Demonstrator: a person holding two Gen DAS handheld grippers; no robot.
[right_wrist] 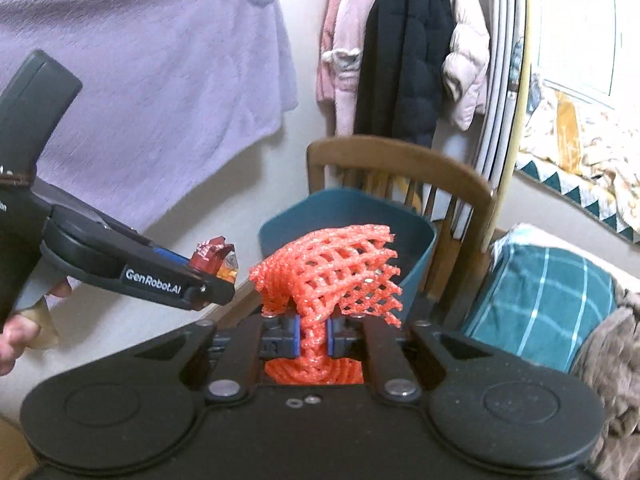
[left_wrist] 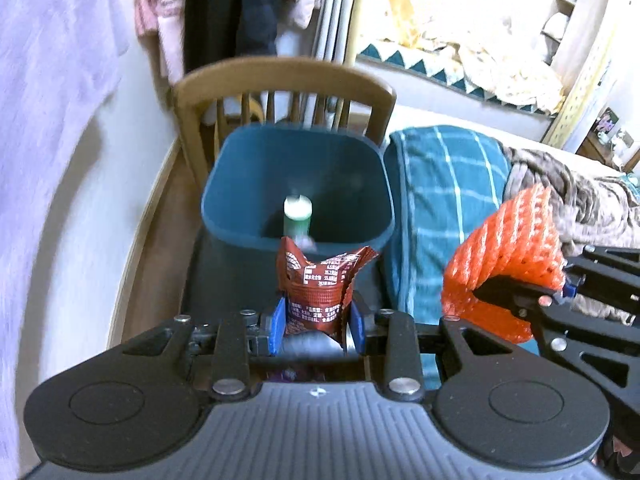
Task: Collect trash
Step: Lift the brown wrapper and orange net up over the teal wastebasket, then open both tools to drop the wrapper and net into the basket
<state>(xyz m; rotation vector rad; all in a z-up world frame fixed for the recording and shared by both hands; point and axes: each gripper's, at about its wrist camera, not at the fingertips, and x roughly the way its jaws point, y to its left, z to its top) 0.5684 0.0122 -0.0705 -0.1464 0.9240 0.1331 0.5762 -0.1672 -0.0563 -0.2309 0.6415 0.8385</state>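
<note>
The left claw pinches a red wrapper, crumpled and upright between its blue pads, in front of the blue bin, which stands on a chair. Something green and white shows just beyond the wrapper over the bin, too blurred to name. The right claw is pressed onto an orange foam net, its waist squeezed thin and its top fanning out before the bin. Both pieces look very light and soft. The wrapper is probably slick, so a hold low on its gathered folds suits it. The net should spring back, so the bunched middle is best.
</note>
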